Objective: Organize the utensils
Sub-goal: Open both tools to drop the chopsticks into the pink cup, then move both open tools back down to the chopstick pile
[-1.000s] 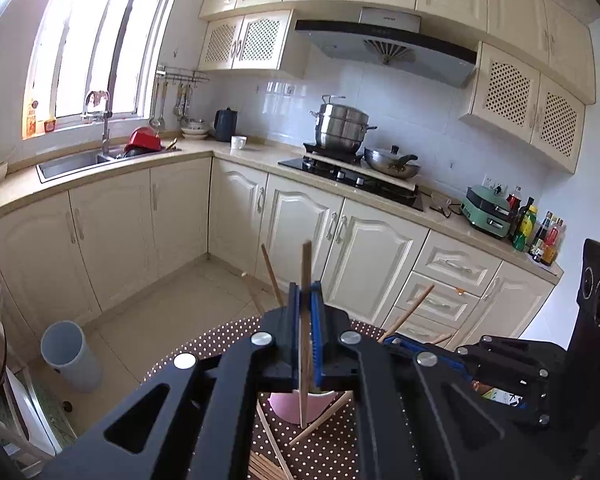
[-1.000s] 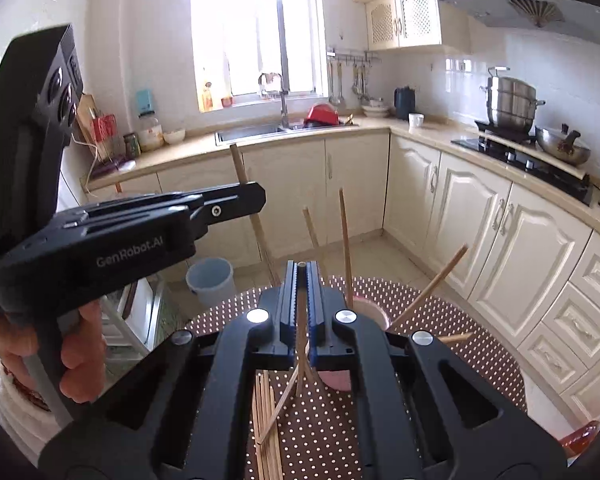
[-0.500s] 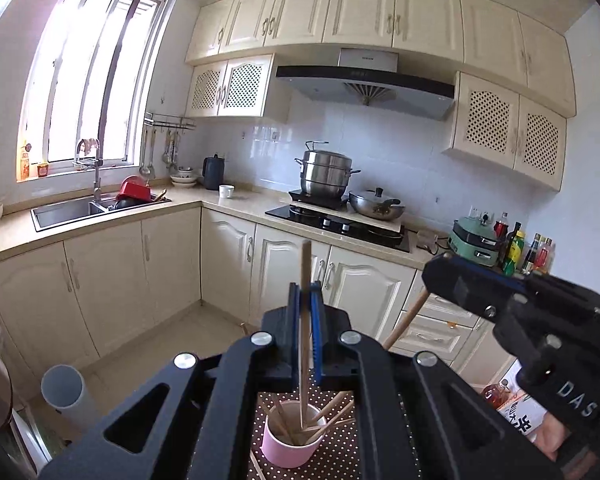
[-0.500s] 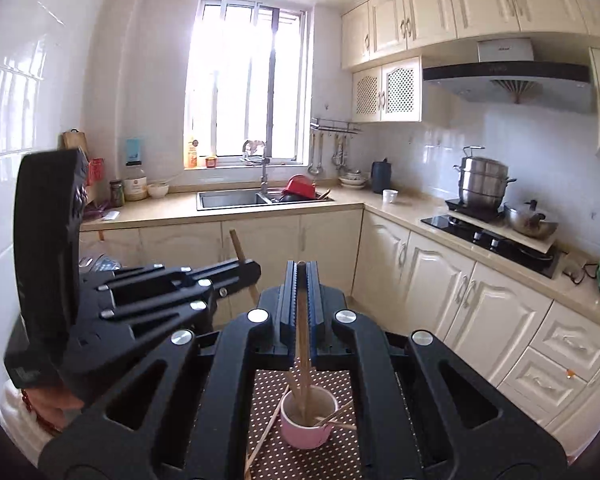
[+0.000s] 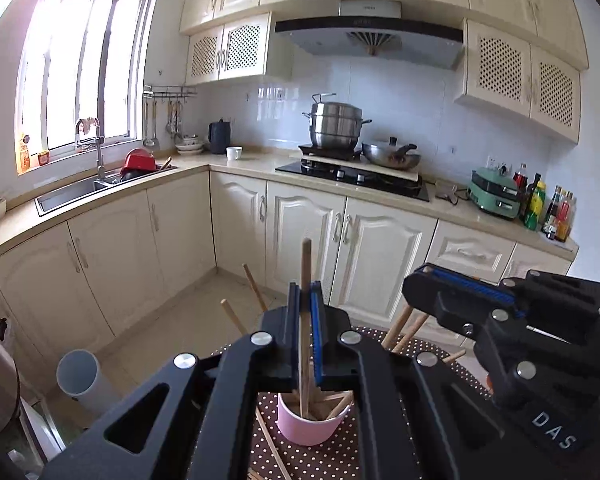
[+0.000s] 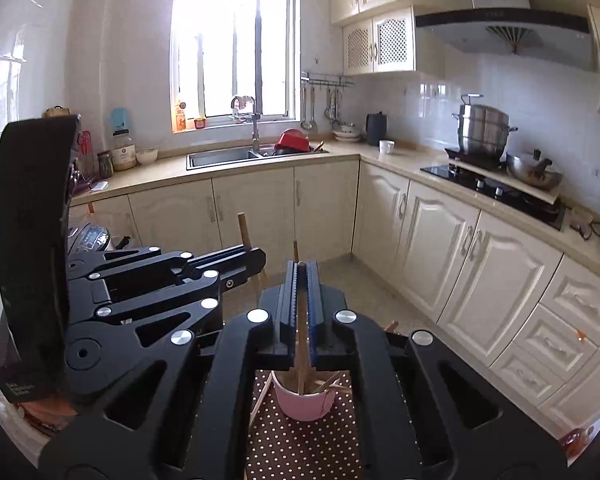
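A pink cup (image 5: 308,424) stands on a brown polka-dot mat (image 5: 312,462) and holds several wooden chopsticks. My left gripper (image 5: 305,292) is shut on one upright wooden chopstick (image 5: 305,264) whose lower end is inside the cup. My right gripper (image 6: 301,276) is shut on another upright chopstick (image 6: 301,344) that also reaches into the pink cup (image 6: 304,402). The two grippers hang side by side above the cup; each one shows in the other's view, the right gripper (image 5: 472,292) and the left gripper (image 6: 236,258).
Loose chopsticks (image 5: 270,446) lie on the mat left of the cup. Kitchen cabinets (image 5: 312,240), a sink (image 5: 76,194) and a stove (image 5: 352,174) with pots run along the walls. A grey bin (image 5: 80,376) stands on the floor at the left.
Both grippers have tilted up and then lowered slightly, still holding their chopsticks over the cup. The chopstick ends have come down into the cup.
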The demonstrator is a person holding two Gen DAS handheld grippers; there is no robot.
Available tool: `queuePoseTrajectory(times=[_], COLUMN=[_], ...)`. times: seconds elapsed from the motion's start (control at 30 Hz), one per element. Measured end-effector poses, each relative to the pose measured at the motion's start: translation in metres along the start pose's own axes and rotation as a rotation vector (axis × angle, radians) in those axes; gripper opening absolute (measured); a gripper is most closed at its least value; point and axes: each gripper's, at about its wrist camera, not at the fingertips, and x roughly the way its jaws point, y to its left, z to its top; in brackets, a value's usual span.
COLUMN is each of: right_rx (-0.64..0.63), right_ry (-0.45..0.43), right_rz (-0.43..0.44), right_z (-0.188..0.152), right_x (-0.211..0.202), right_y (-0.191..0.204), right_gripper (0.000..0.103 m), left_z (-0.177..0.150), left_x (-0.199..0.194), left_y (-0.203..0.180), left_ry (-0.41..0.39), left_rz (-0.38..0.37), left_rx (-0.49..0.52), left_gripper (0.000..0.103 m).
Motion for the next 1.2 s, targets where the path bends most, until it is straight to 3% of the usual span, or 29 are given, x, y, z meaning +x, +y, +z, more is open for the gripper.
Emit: queuePoseTrajectory(times=[0.27, 0.3, 0.33, 0.37, 0.97, 1.2], right_rx=[0.05, 0.059, 0.062, 0.062, 0.093, 0.057], right_ry=[0.052, 0.057, 0.061, 0.064, 0.048, 0.114], right_rz=[0.01, 0.015, 0.017, 0.014, -0.015, 0.014], right_z=[-0.02, -0.023, -0.025, -0.026, -0.034, -0.071], right_x=[0.014, 0.015, 0.015, 0.015, -0.02, -0.026], right_y=[-0.01, -0.011, -0.011, -0.011, -0.005, 0.015], right_gripper=[0.005, 0.005, 0.005, 0.005, 0.006, 0.006], left_z=[-0.015, -0.016, -0.017, -0.018, -0.048, -0.092], left_x=[0.017, 0.017, 0.017, 0.015, -0.033, -0.038], left_y=[0.015, 0.017, 0.02, 0.022, 0.05, 0.072], left_ry=[0.087, 0.088, 0.091, 0.091, 0.109, 0.237], left_rz=[-0.016, -0.014, -0.014, -0.014, 0.04, 0.056], left_rx=[-0.032, -0.038, -0.047, -0.055, -0.082, -0.119], left_gripper=[0.008, 0.012, 0.027, 0.036, 0.048, 0.052])
